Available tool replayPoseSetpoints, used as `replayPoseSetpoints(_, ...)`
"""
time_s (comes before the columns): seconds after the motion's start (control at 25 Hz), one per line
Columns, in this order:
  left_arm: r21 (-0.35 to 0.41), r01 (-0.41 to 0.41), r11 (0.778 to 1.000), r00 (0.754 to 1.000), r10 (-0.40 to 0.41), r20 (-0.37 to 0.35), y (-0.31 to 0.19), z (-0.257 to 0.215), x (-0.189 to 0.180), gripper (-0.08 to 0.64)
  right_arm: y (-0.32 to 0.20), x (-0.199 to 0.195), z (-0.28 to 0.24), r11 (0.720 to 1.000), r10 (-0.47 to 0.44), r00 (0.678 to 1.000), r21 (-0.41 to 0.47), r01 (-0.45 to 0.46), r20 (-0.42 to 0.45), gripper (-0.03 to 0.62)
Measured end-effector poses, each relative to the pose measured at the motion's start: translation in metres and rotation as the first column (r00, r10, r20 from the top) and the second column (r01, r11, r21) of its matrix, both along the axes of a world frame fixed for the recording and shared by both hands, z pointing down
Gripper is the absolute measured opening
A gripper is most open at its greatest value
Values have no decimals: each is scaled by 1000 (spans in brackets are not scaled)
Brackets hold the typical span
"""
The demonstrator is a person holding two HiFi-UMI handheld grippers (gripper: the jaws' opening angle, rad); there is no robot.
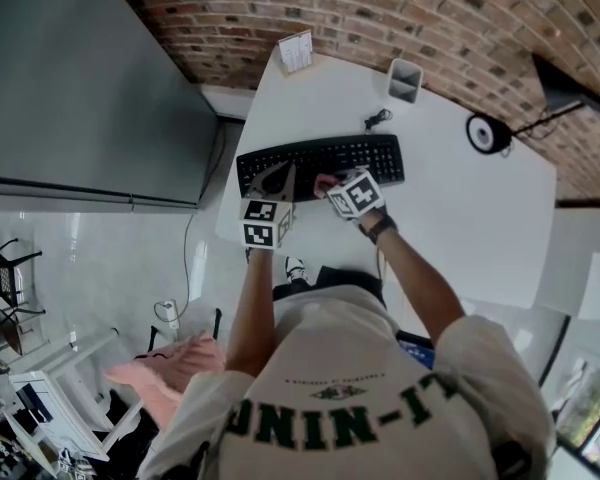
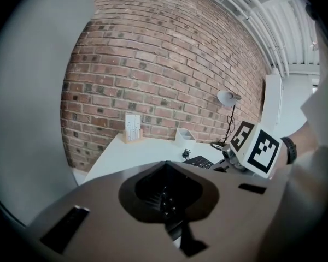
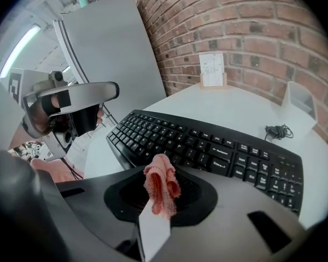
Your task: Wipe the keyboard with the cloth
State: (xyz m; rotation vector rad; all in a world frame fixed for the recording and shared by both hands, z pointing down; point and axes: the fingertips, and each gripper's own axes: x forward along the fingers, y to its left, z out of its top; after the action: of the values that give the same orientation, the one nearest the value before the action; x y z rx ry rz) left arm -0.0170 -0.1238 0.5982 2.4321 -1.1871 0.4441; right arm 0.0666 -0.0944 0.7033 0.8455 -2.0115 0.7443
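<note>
Right gripper point(image 3: 156, 203): jaws pinch a bunched pink cloth point(image 3: 162, 185), which sits over the near edge of the black keyboard point(image 3: 218, 149), about mid-length. Left gripper point(image 2: 172, 212): jaws pressed together, nothing between them. It is positioned at the keyboard's left end; contact cannot be judged. The keyboard lies on a white desk point(image 1: 460, 218) near a brick wall point(image 1: 380, 8).

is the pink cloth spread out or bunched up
Bunched: the pink knitted cloth is a wad pinched in the jaws of the right gripper, above the black keyboard.
</note>
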Motion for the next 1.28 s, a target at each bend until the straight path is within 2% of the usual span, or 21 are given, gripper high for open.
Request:
replayPoseSetpoints(0.44,-8,-80,997,997,80,-5,0,4,44,2,0,50,-2,997,74,997,2,-74,-9,55)
replayPoseSetpoints(0.76,-12,-147,989,989,147,1,-1,5,79,2,-1,89,0,991,136,990,0,-136,20,57)
replayPoseSetpoints(1.28,-34,-221,975,975,221,-19,1,13,137,2,8,151,0,981,196,981,-2,-196,-7,58)
